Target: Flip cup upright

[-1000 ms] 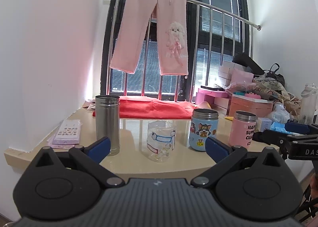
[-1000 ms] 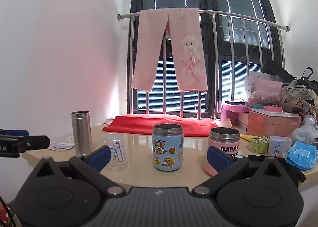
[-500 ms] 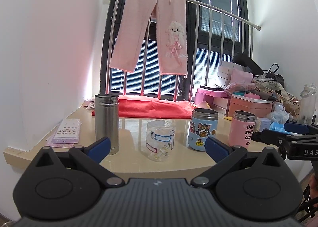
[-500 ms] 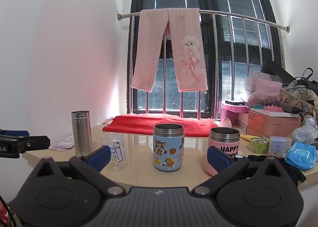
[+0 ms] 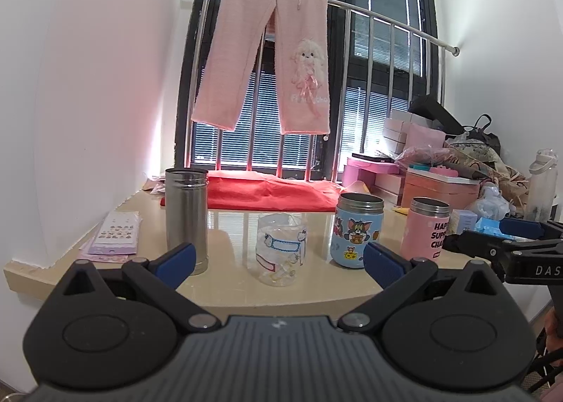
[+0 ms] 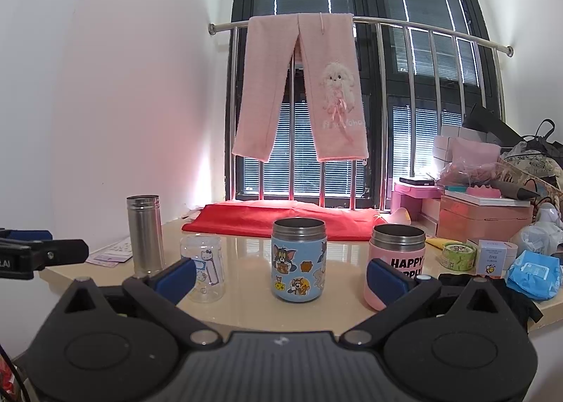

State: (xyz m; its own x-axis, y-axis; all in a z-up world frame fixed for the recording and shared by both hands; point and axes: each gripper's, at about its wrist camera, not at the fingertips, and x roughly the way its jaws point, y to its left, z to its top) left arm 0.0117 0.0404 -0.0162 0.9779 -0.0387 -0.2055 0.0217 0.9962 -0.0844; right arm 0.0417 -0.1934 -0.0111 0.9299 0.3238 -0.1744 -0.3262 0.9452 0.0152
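Note:
Several cups stand in a row on the beige counter: a tall steel cup, a clear plastic cup with a cartoon label, a blue cartoon cup and a pink cup. All also show in the right wrist view: steel, clear, blue, pink. My left gripper is open and empty, in front of the clear cup. My right gripper is open and empty, in front of the blue cup.
A red cloth lies at the back under the railing with pink trousers. Boxes and bags pile at the right. A blue wipes pack and tape roll lie at the right. Sticker sheets lie at the left.

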